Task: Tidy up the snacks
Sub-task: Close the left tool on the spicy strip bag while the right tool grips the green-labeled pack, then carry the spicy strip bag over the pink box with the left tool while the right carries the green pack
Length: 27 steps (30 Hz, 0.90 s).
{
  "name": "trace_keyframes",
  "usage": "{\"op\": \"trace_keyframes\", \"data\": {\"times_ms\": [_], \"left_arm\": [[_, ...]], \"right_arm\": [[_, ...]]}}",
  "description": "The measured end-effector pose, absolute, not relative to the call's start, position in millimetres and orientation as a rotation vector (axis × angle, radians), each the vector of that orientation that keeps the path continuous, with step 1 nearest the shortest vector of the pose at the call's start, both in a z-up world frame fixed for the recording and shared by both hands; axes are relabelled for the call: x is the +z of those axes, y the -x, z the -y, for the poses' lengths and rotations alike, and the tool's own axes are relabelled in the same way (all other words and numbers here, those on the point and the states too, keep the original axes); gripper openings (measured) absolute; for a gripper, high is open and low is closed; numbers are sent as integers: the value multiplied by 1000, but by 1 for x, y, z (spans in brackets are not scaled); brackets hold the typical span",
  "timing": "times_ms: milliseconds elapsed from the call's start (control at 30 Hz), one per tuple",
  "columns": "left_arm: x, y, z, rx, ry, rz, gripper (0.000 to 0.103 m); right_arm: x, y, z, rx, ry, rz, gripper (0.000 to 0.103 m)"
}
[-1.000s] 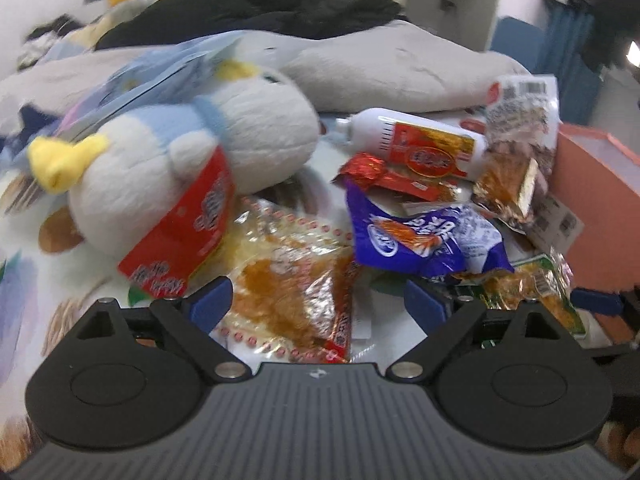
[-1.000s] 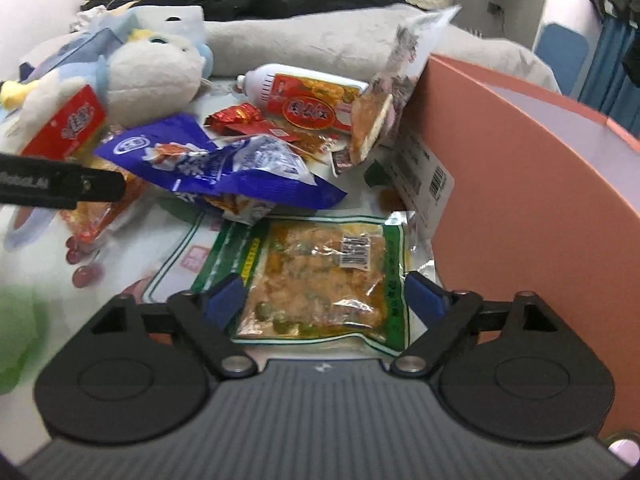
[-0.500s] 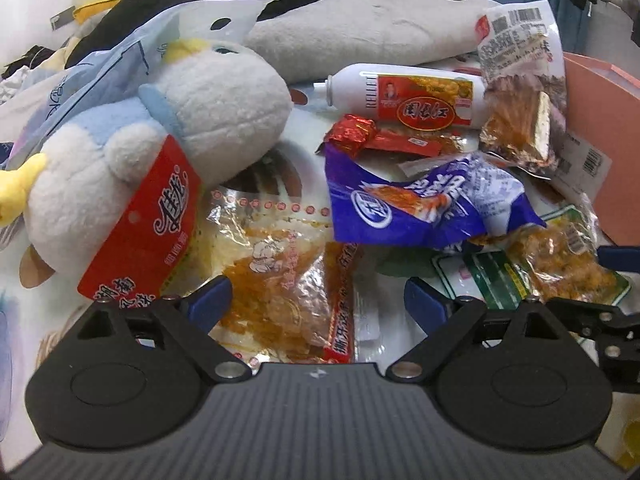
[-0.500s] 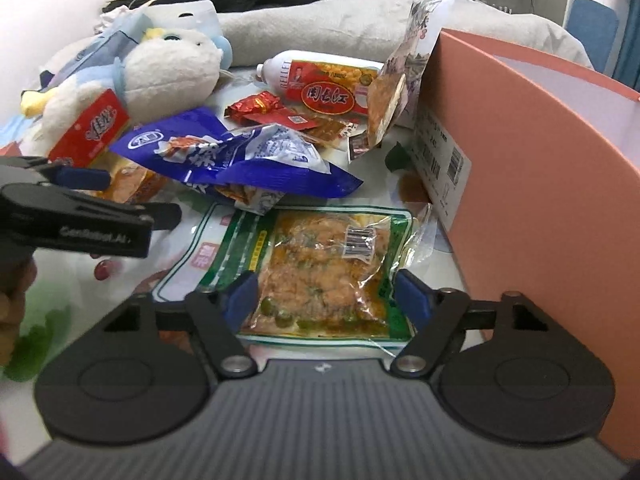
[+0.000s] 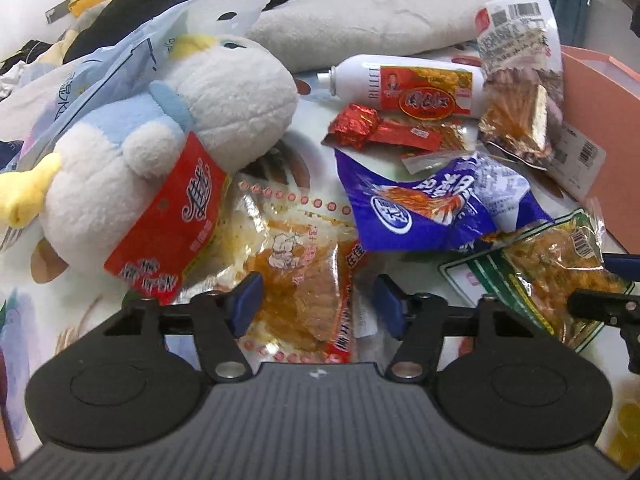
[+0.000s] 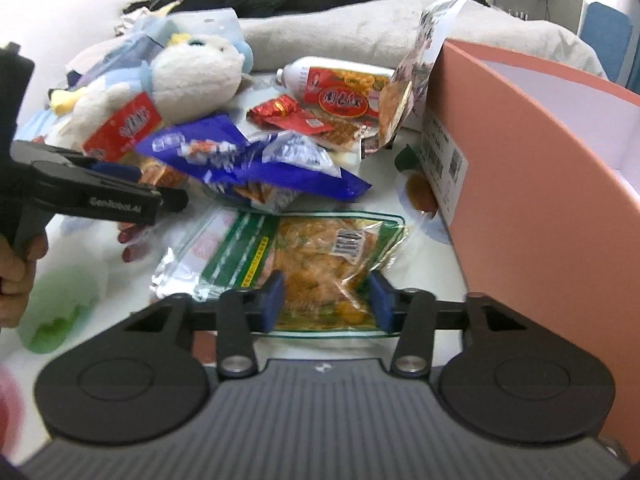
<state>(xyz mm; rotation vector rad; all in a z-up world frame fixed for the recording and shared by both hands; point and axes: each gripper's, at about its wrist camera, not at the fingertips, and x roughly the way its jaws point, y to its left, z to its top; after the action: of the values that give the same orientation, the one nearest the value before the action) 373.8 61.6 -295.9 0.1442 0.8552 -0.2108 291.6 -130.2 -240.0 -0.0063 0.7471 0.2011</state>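
My left gripper (image 5: 316, 304) points down at a clear packet of orange snack with a red-dotted border (image 5: 300, 276). Its jaws are closing with the packet between them, and the right pad still stands off it. My right gripper (image 6: 326, 300) is closing on a green-edged packet of yellow snack (image 6: 320, 252), which is bunched up between the pads. A crumpled blue packet (image 5: 432, 208) lies between the two. Behind it are a red wrapper (image 5: 376, 128) and a white tube with a red label (image 5: 412, 88).
A pink box (image 6: 540, 160) stands open at the right, with a clear bag (image 5: 516, 80) leaning on it. A white plush toy (image 5: 168, 128) with a red packet (image 5: 168, 220) against it fills the left. A grey pillow (image 5: 380, 24) lies behind. A hand (image 6: 16, 264) holds the left gripper.
Both pairs of jaws have narrowed. The right pads have come in on the green-edged packet and bunched it. The left jaws have drawn in around the orange packet, and that view has rolled slightly.
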Motion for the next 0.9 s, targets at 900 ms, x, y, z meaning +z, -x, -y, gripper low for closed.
{"op": "trace_keyframes", "data": {"times_ms": [900], "left_arm": [[-244, -198, -44, -85, 133, -904, 52]], "right_arm": [[-214, -195, 139, 280, 28, -823, 29]]}}
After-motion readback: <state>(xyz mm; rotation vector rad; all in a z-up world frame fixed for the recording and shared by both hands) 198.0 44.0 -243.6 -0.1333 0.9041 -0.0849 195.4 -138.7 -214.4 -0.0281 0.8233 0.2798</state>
